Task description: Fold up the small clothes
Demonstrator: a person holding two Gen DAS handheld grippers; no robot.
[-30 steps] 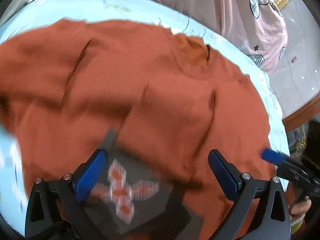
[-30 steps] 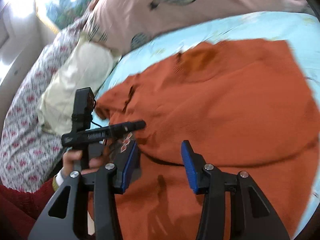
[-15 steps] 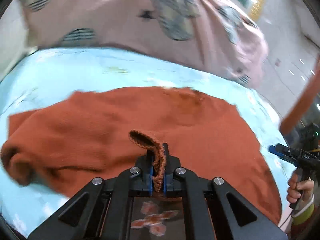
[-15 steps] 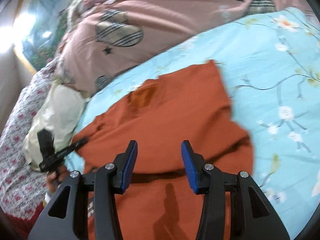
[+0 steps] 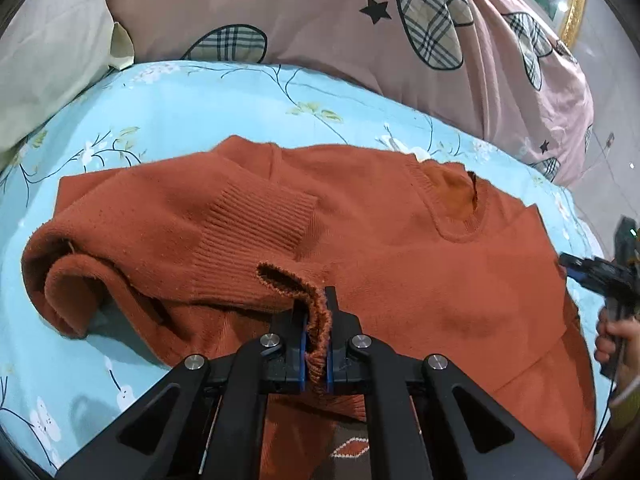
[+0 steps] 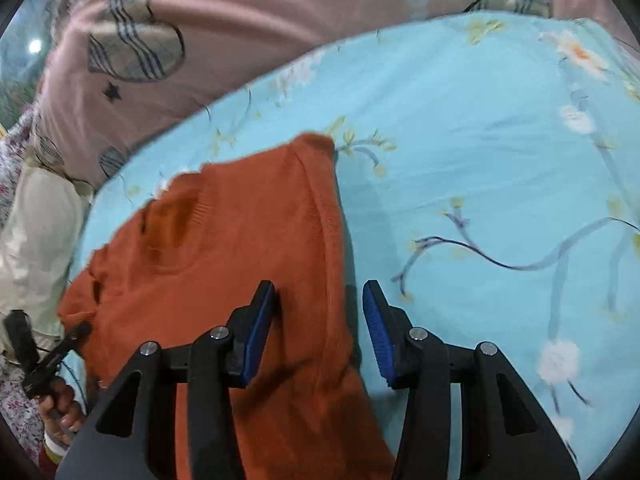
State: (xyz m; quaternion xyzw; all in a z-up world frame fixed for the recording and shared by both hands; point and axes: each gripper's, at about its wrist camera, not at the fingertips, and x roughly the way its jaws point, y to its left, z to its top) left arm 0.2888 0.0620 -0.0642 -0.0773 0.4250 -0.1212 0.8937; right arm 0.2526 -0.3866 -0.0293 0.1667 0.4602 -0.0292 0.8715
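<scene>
- Orange sweater [image 5: 400, 264] is lying flat on the blue floral bedsheet [image 5: 192, 112], neckline [image 5: 456, 200] facing the pink quilt [image 5: 320, 16] — laid out so it can be folded.
- Left gripper [image 5: 316, 344] is clamping shut on the sweater's ribbed cuff [image 5: 320, 320]; the fabric edge is sticking up between the blue pads, so the grip is on the sleeve end, probably because that gives control of the whole sleeve.
- Sleeve [image 5: 168, 248] is doubling back over the sweater's body on the side away from the right gripper, with a rolled hump at the fold; looks like a sleeve-in fold in progress, not yet flattened.
- Right gripper [image 6: 320, 320] is sitting part-open with nothing between its pads, hovering over the sweater's outer side edge [image 6: 332, 240], one pad over fabric, the other over bare bedsheet — likely lining up to pinch that edge.
- The person's hand [image 5: 616, 340] holding the right gripper's handle is visible at the sweater's far side from the folded sleeve.
- Cream pillow [image 5: 44, 60] is sitting beyond the sweater next to the pink quilt, not involved.
- Risk judgement: the knit is thick and springy, so the sleeve may slide off unless laid down flat.
</scene>
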